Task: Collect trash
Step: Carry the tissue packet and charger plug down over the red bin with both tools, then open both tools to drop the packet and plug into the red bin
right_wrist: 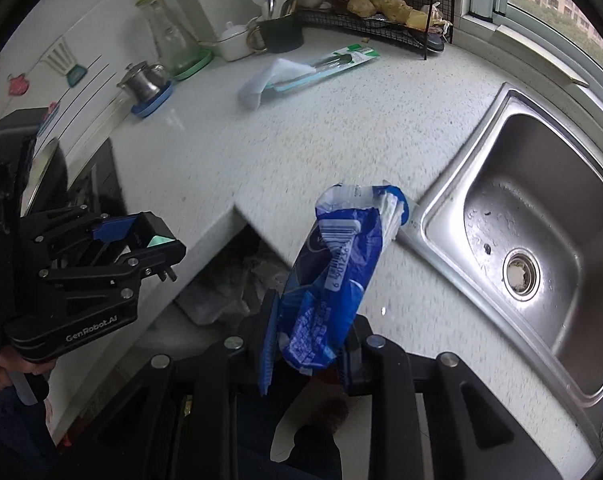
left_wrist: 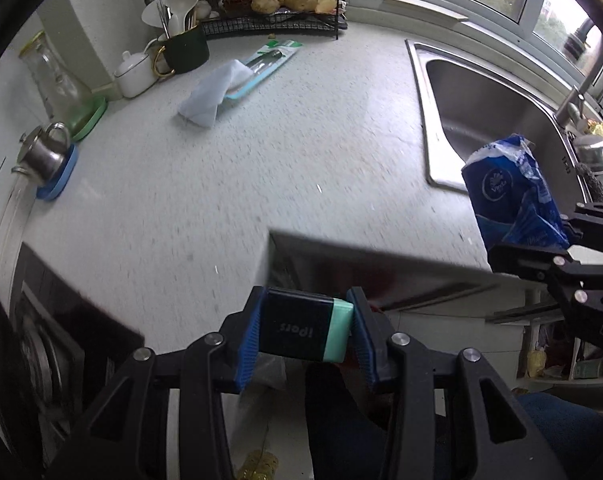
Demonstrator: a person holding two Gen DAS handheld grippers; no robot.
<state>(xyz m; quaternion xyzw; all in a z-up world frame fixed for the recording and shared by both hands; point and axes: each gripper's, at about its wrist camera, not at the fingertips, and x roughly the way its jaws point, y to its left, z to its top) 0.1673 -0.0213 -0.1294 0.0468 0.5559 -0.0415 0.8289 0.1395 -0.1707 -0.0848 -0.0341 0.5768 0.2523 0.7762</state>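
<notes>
L claw [left_wrist: 305, 330] clamped on a black/mint plug adapter [left_wrist: 303, 330], R claw [right_wrist: 307, 354] clamped on a crumpled blue wrapper [right_wrist: 333, 276]; both raised, side by side.

Right gripper [right_wrist: 307, 350] clamping crumpled blue wrapper [right_wrist: 333, 276], left gripper [right_wrist: 149, 246] gripping black charger [right_wrist: 157, 236], sink [right_wrist: 481, 140] beside

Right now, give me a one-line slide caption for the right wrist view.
Right gripper clamps a crumpled blue wrapper over the counter edge beside the sink.
</notes>
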